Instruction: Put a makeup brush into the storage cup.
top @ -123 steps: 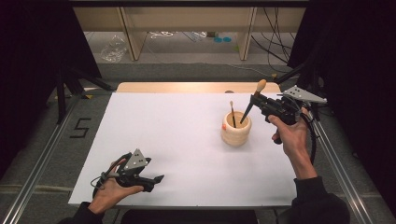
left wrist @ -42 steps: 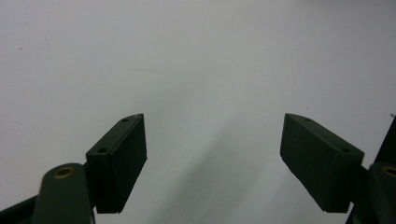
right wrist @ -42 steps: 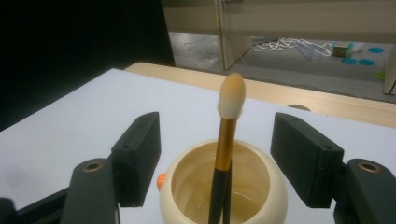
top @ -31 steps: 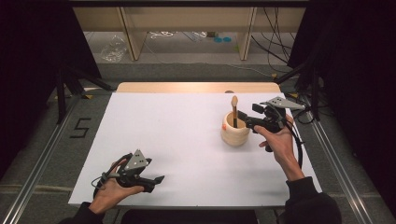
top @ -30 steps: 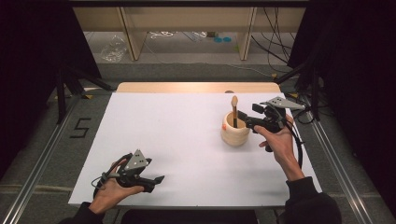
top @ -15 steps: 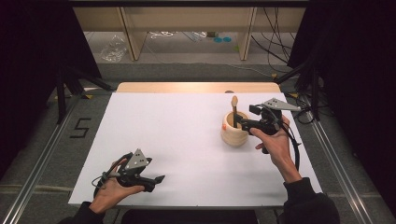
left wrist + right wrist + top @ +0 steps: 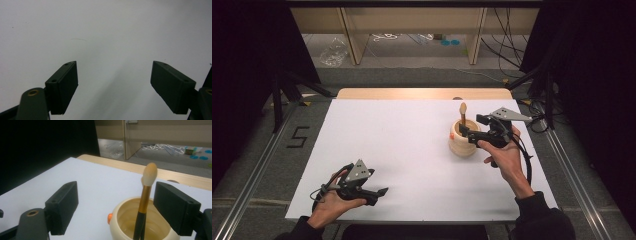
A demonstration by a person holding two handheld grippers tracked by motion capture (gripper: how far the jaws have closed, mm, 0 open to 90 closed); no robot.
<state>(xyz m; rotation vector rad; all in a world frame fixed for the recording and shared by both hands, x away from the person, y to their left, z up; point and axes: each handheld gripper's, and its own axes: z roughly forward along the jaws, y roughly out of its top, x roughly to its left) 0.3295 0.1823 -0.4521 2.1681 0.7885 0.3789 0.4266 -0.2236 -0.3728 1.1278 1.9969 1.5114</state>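
step: brush release | R gripper [image 7: 473, 125] jaws just opened wide, nothing gripped | brush [image 7: 144, 202] stood in cream cup [image 7: 463, 140], right-centre of table [image 7: 402, 135] | L gripper [image 7: 367, 191] wide open, empty, parked near front edge | adv: R to be withdrawn straight back, handle & rim not nudged

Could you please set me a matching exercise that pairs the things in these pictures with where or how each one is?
Things:
1. brush
2. cup
3. left gripper
4. right gripper

Places or states:
A. open, low over the bare sheet, near corner
B. stands upright in the cup
C. cream, on the white sheet
D. open beside the brush, jaws just been opening

Pairs: 1-B, 2-C, 3-A, 4-D
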